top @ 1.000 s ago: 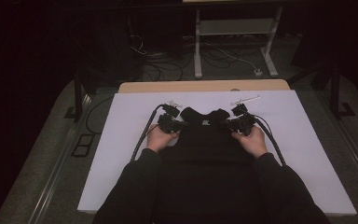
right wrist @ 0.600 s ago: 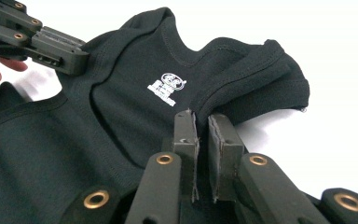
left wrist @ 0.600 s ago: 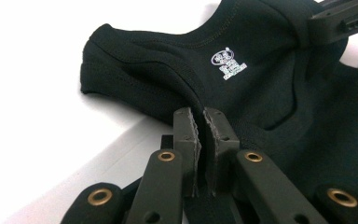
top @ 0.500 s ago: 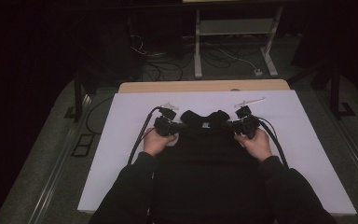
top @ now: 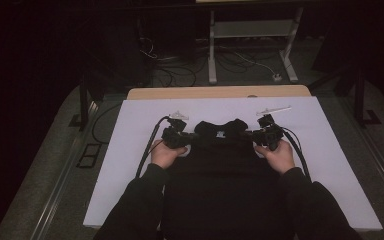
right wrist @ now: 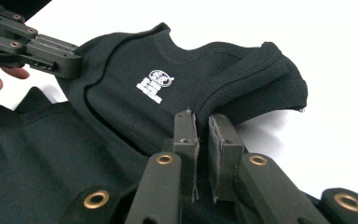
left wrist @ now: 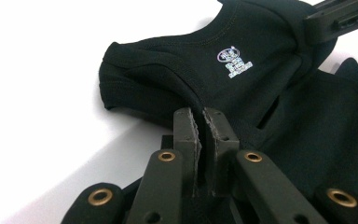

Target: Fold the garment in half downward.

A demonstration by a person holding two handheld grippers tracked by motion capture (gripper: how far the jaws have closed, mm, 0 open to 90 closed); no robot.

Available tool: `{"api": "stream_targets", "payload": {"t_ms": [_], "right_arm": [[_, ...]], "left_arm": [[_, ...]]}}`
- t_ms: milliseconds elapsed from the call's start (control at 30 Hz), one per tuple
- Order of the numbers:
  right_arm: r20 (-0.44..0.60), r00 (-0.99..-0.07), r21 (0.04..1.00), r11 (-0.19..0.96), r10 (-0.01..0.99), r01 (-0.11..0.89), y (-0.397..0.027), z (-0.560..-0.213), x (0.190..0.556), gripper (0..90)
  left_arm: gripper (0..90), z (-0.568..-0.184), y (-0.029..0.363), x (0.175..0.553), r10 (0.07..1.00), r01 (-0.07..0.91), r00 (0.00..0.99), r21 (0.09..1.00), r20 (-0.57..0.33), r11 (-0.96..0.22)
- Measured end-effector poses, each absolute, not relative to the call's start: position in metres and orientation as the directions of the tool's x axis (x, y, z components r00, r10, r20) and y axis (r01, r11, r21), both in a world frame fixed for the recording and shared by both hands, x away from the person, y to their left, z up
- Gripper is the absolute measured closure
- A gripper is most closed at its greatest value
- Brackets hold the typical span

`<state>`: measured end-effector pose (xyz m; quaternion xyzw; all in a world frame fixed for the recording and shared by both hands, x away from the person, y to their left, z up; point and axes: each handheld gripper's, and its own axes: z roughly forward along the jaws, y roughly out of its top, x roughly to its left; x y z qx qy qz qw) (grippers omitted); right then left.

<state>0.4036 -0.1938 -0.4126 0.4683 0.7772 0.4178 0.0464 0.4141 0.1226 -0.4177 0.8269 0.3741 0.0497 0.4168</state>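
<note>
Black shirt (top: 220, 165) spread on the white table (top: 340, 165), collar end away from the person. Left gripper (left wrist: 200, 122) pinched on a fold at one shoulder, jaws nearly together with cloth between. Right gripper (right wrist: 201, 123) clamped likewise on the opposite shoulder. Small white print (left wrist: 233, 61) just under the neckline. Top edge perhaps raised slightly off the table; hard to judge from above
</note>
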Motion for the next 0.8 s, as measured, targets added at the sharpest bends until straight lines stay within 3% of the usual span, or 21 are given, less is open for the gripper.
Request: {"api": "stream_targets", "payload": {"t_ms": [800], "right_arm": [[0.342,-0.575,0.718,0.188,0.743,0.670,-0.200,-0.391,0.376,81.3]], "left_arm": [[82.9,-0.394,0.131,0.385,0.642,0.557,0.722,0.765,-0.256,-0.321]]}}
